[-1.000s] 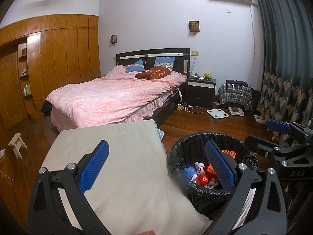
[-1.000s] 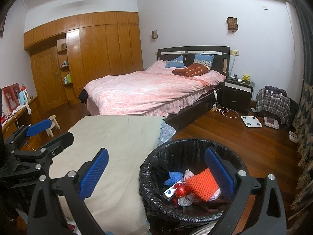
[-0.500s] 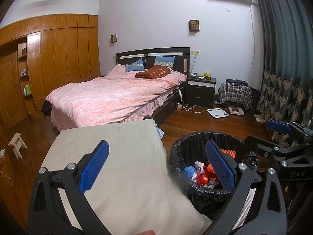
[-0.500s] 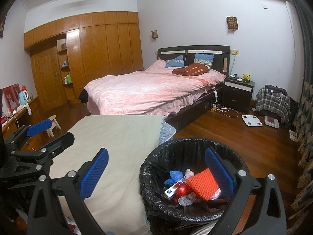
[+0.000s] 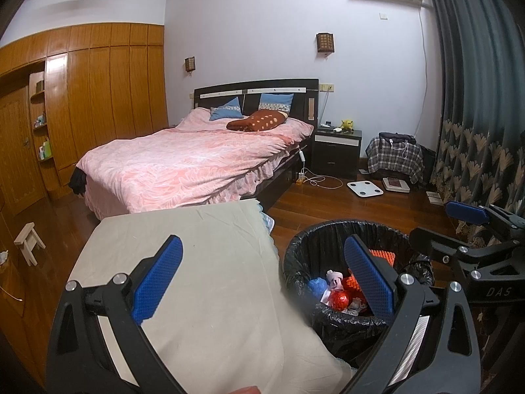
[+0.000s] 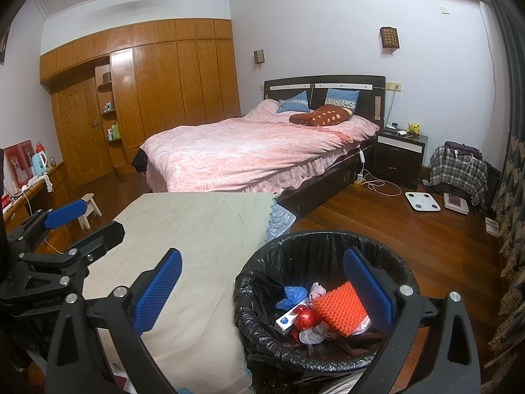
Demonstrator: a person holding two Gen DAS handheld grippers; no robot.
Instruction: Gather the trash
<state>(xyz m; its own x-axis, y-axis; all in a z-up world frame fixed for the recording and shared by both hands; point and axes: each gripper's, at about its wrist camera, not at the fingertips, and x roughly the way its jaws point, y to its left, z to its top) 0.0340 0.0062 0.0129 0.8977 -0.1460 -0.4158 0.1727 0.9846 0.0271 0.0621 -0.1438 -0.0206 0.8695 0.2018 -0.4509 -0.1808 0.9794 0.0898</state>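
Both grippers, left (image 5: 262, 275) and right (image 6: 262, 275), are hovering wide open, empty.
Trash is sitting in the bin (image 6: 262, 262); the table (image 6: 203, 229) is looking cleared, task likely near done.

Worktop (image 6: 203, 229), beige cloth: whole top bare, open sweep across it from near edge to far edge. Bed (image 6: 249, 154) stands just beyond the far edge, closing that side.

Bin (image 6: 262, 282), black liner, sits just beside the worktop's right edge; mouth wide open and unobstructed from above. Trash lies low inside: orange foam pad (image 6: 341, 305), red ball (image 6: 305, 317), blue wad (image 6: 293, 294); free depth above them.

Floor (image 6: 426, 246) right of the bin open out to the scale (image 6: 421, 201). Curtain (image 5: 475, 151) walls the far right.

Left tongs (image 5: 262, 271) and right tongs (image 6: 262, 277) both spread wide, nothing between the pads; they hang side by side, well apart.
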